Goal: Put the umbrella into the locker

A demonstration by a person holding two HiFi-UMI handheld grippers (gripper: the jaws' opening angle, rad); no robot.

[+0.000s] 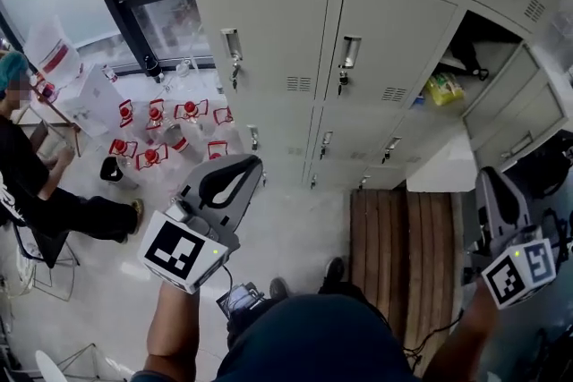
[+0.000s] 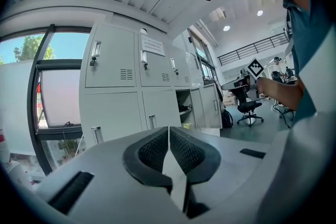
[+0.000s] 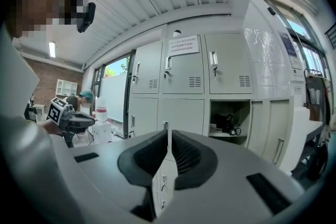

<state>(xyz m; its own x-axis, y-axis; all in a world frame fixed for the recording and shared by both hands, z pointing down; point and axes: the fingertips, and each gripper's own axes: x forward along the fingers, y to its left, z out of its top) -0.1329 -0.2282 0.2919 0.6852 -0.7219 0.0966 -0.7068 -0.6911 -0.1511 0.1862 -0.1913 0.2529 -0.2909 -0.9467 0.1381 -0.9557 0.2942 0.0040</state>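
The grey locker bank (image 1: 277,40) fills the top of the head view. One locker (image 1: 479,49) at the right stands with its door swung out. On its shelf lies a black bundled thing (image 1: 467,58) with a loop (image 3: 231,124), possibly the umbrella, beside a yellow packet (image 1: 445,89). My left gripper (image 1: 243,167) hangs in front of the shut lockers, jaws together and empty (image 2: 168,131). My right gripper (image 1: 491,183) is low at the right, below the open locker, also shut on nothing (image 3: 168,134).
A wooden slatted platform (image 1: 403,255) lies on the floor below the lockers. Several red-capped bottles (image 1: 161,125) stand by the window at the left, near a seated person (image 1: 27,183). An office chair (image 2: 247,105) stands farther off in the room.
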